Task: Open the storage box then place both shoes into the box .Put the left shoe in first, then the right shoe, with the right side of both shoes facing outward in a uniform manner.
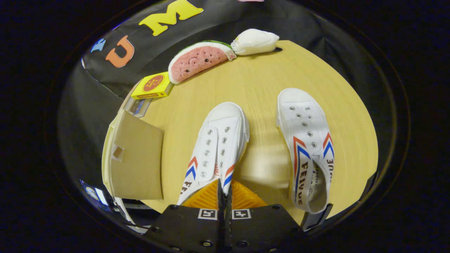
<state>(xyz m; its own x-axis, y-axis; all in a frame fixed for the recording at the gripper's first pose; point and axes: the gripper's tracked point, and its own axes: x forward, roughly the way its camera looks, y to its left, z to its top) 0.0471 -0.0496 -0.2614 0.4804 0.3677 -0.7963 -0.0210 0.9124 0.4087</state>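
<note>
The hand-held gripper [224, 191] has its 2 fingers drawn almost together, pinching the fabric at the heel end of the nearer white shoe [218, 147]. That shoe points away from the fingers, toe toward the far side of the table [256, 80], with red and blue chevron stripes on both sides and 2 rows of metal eyelets without laces. Whether it is lifted or lies on the table cannot be told.

A second white shoe [309, 147] of the same kind lies on the table to the right of the first, apart from it, also with its toe pointing away and its opening nearest the fingers.

To the left of the gripped shoe stands the storage box [137, 158], at the table's left edge, with a flat tan panel facing up; whether it is open cannot be told.

Beyond the box a small yellow box [153, 86] sits on the table's far left edge. Further along that edge lie a watermelon-slice plush toy [197, 61] and, touching its right end, a white plush toy [255, 41].
</note>
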